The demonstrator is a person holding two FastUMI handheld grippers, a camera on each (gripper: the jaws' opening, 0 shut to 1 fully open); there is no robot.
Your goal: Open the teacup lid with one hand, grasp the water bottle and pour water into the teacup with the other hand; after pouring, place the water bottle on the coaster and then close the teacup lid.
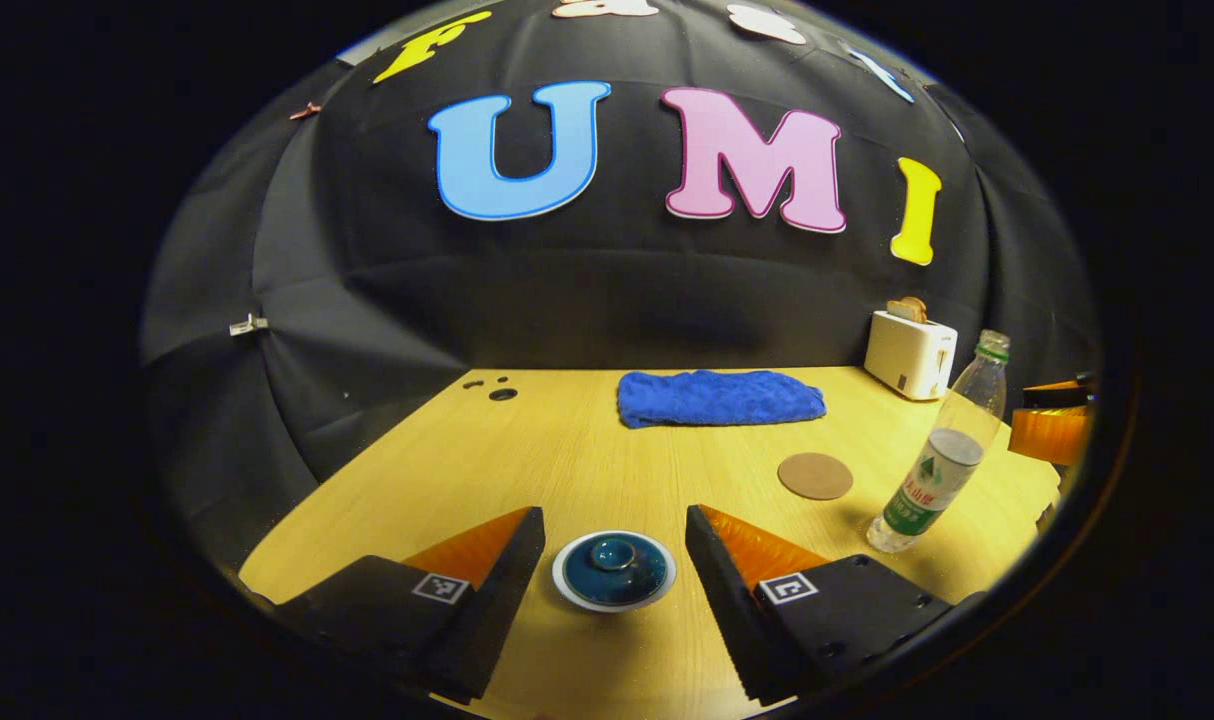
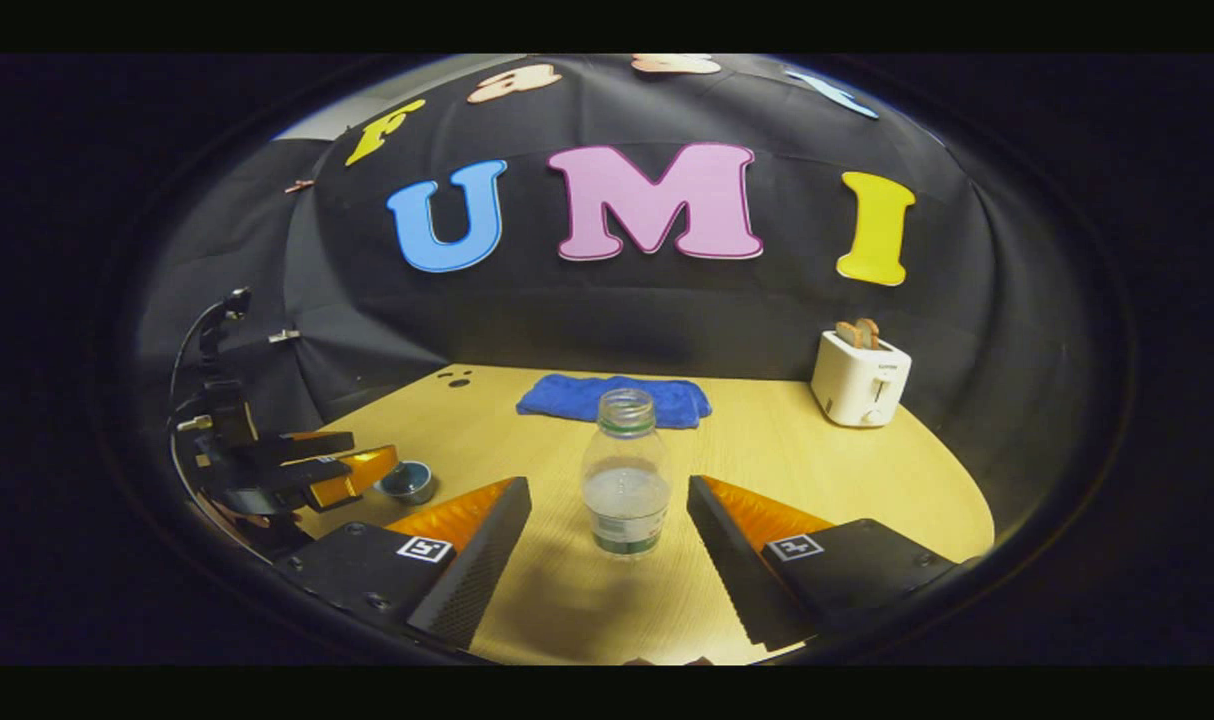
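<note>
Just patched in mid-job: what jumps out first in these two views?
The lidded teal teacup sits on the wooden table between the open left gripper fingers. The clear, uncapped plastic water bottle stands between the open right gripper fingers. A round brown coaster lies beside the bottle.

No legible text on the water bottle (image 1: 935,470) label

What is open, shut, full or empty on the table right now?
teacup lid: on the cup.
water bottle: upright, uncapped, partly filled.
coaster: bare.
blue towel: lying bunched.
toaster: bread sticking up.
left gripper: jaws open around lid.
right gripper: jaws open around bottle.
</note>
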